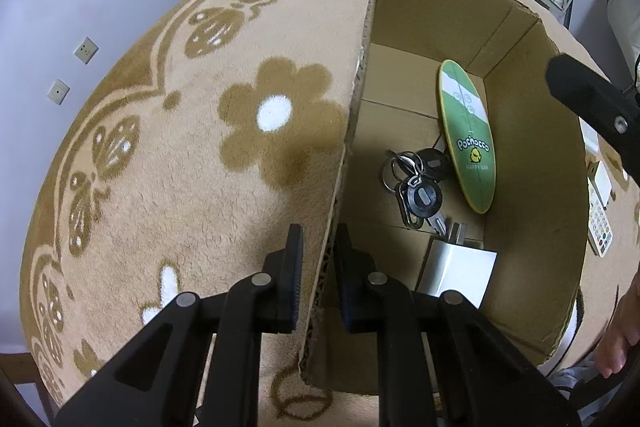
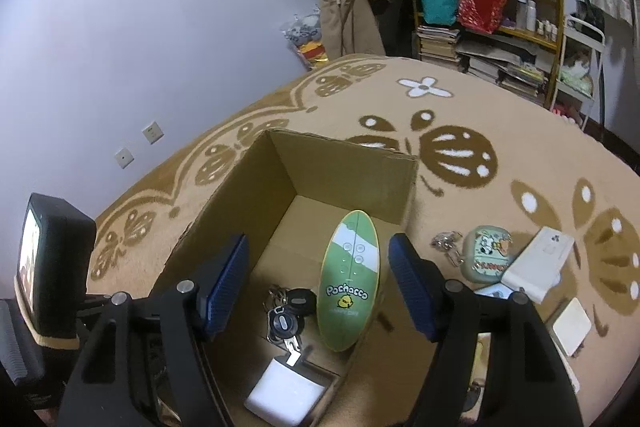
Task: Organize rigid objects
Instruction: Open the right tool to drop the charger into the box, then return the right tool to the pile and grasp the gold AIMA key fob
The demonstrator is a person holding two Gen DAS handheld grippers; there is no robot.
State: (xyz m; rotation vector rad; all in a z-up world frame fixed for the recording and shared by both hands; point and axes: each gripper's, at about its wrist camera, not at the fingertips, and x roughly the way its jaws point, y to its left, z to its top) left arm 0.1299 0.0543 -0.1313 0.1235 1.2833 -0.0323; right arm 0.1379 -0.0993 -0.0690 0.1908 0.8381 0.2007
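An open cardboard box (image 1: 532,163) (image 2: 352,163) stands on a beige patterned rug. Inside lie a green oval Pochacco board (image 1: 468,143) (image 2: 351,283), a bunch of keys (image 1: 412,187) (image 2: 286,315) and a white charger (image 1: 456,271) (image 2: 286,389). My left gripper (image 1: 318,259) is shut on the box's left wall near its front corner. My right gripper (image 2: 318,283) is open and empty above the box. On the rug right of the box lie a green earbud case (image 2: 486,255), a white power bank (image 2: 538,265) and a small keychain (image 2: 446,241).
A white flat square (image 2: 570,325) and a white remote (image 1: 600,223) lie on the rug to the right. Wooden shelves (image 2: 488,27) with books and bags stand at the back. A wall with sockets (image 2: 153,133) is to the left.
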